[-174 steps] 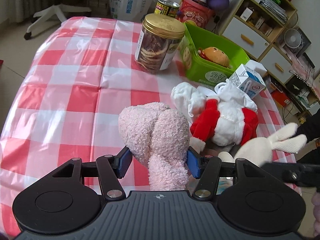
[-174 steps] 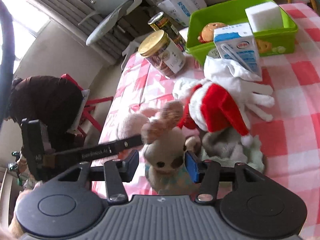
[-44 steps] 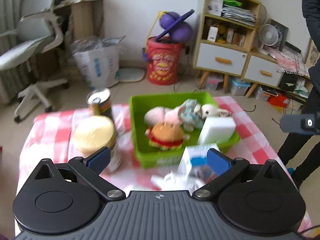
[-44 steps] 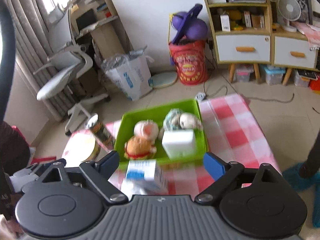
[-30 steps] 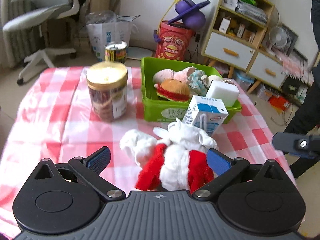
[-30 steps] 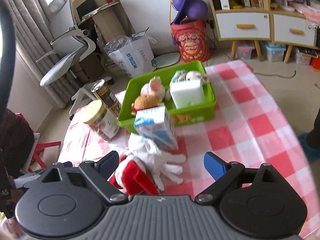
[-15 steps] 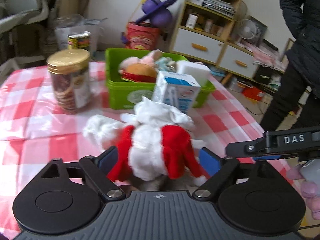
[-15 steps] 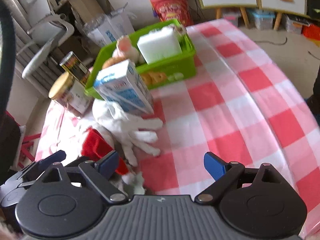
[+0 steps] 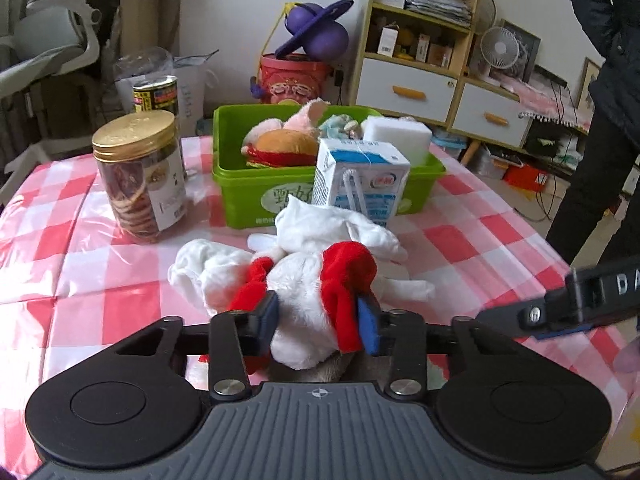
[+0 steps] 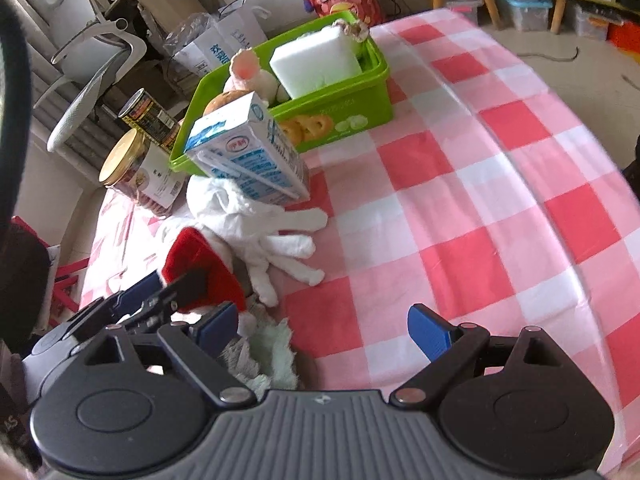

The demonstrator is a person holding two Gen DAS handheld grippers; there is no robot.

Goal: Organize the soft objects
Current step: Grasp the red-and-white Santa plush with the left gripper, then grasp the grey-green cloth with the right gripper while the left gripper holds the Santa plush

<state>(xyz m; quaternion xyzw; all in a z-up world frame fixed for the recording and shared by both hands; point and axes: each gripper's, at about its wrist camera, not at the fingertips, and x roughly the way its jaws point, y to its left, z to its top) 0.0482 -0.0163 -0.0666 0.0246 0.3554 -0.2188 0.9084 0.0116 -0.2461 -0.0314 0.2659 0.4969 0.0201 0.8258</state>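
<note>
Left gripper [image 9: 318, 318] is clamped on the red-and-white plush [image 9: 308, 284], pads pressing its fluffy middle. It lies on the checked tablecloth [image 9: 472, 240] at 6 o'clock in my left view. Right gripper [image 10: 320, 330] is wide open, holding nothing, over bare cloth at 6 o'clock in its view; a mint-grey fuzzy thing [image 10: 264, 356] sits just by its left pad.

Target looks like the green bin [image 9: 240, 196] at 12 o'clock, already holding a burger plush [image 9: 286, 146], a pink plush [image 9: 308, 116] and a white foam block [image 9: 398, 134].

Risks as I judge them:
- White gloves [image 9: 340, 224] are draped on the plush and touch it. Lifting could drag them along or flick them off the table.
- Milk carton [image 9: 360, 180] stands between plush and bin, touching the gloves. A low carry path tips it.
- Grip is on soft pile, not a firm core, so it may slip out mid-carry.
- Cookie jar [image 9: 140, 176] at 10 o'clock is near enough to clip on a wide swing.
- Bin is fairly full, so the plush may perch on the rim and roll out.
</note>
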